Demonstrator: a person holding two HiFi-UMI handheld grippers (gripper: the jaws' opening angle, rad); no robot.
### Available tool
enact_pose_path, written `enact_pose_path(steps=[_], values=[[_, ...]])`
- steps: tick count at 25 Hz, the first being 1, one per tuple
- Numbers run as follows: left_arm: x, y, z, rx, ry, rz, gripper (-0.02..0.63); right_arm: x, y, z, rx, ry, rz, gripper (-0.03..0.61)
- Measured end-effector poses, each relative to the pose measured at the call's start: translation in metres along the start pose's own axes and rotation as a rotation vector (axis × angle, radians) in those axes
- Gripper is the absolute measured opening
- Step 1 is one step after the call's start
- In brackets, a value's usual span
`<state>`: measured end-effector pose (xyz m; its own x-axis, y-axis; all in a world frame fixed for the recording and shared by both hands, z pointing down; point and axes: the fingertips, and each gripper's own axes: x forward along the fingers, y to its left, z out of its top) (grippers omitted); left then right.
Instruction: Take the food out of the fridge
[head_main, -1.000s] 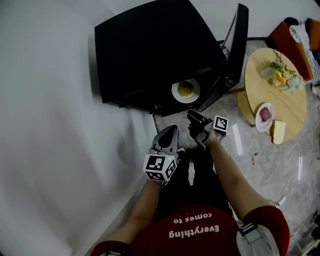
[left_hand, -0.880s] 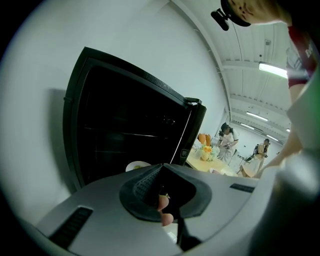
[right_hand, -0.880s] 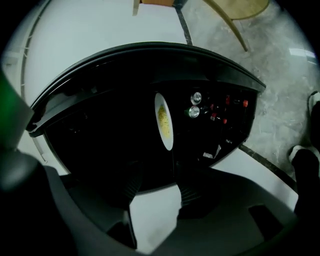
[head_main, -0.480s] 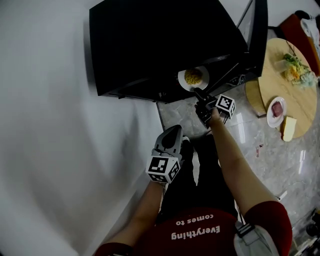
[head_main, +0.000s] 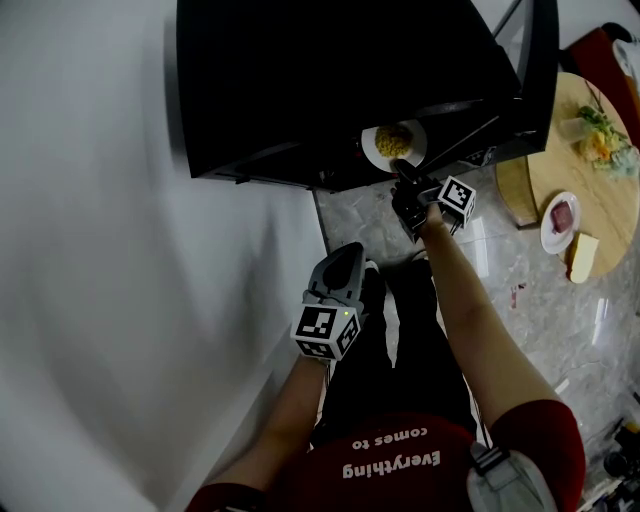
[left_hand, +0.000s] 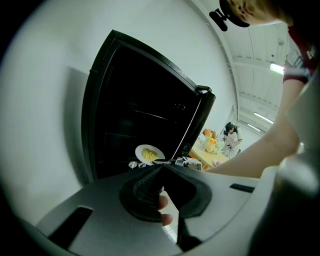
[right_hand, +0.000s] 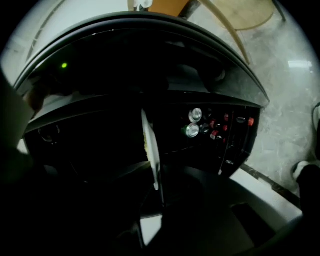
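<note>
A white plate (head_main: 393, 143) of yellow food sits on a shelf inside the open black fridge (head_main: 300, 80). My right gripper (head_main: 405, 178) reaches to the plate's near rim. In the right gripper view the plate (right_hand: 150, 145) stands edge-on, and its rim runs down between the jaws of my right gripper (right_hand: 159, 192), which have just been closing and now pinch it. My left gripper (head_main: 350, 252) hangs lower, in front of the fridge, shut and holding nothing. From the left gripper view the plate (left_hand: 149, 154) shows beyond my left gripper (left_hand: 162, 168).
The fridge door (head_main: 545, 60) stands open to the right; cans (right_hand: 192, 131) sit in its rack. A round wooden table (head_main: 600, 190) at right carries a small plate of meat (head_main: 560, 215), a yellow piece (head_main: 582, 255) and some greens (head_main: 600, 140). A white wall is at left.
My right gripper has moved forward to the plate and closed on its rim. The left gripper has sunk a little. The fridge looms larger in the head view.
</note>
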<state>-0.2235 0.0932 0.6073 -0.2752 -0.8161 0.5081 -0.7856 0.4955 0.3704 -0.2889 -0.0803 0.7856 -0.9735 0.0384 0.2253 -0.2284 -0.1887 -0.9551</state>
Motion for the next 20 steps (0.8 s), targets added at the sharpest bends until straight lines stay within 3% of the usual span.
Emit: enact_pose_path(steps=[1,14,20], values=[[-0.001,0.000,0.000,-0.002,0.000,0.002,0.006,0.001,0.003,0.000,0.005,0.000,0.016,0.033],[-0.003,-0.004,0.000,0.021,0.020,-0.013,0.006,-0.023,0.012,-0.018,-0.015,0.092,0.058,0.021],[-0.008,-0.016,0.012,0.057,0.011,-0.033,0.006,-0.053,0.028,-0.032,0.007,0.088,0.054,0.021]])
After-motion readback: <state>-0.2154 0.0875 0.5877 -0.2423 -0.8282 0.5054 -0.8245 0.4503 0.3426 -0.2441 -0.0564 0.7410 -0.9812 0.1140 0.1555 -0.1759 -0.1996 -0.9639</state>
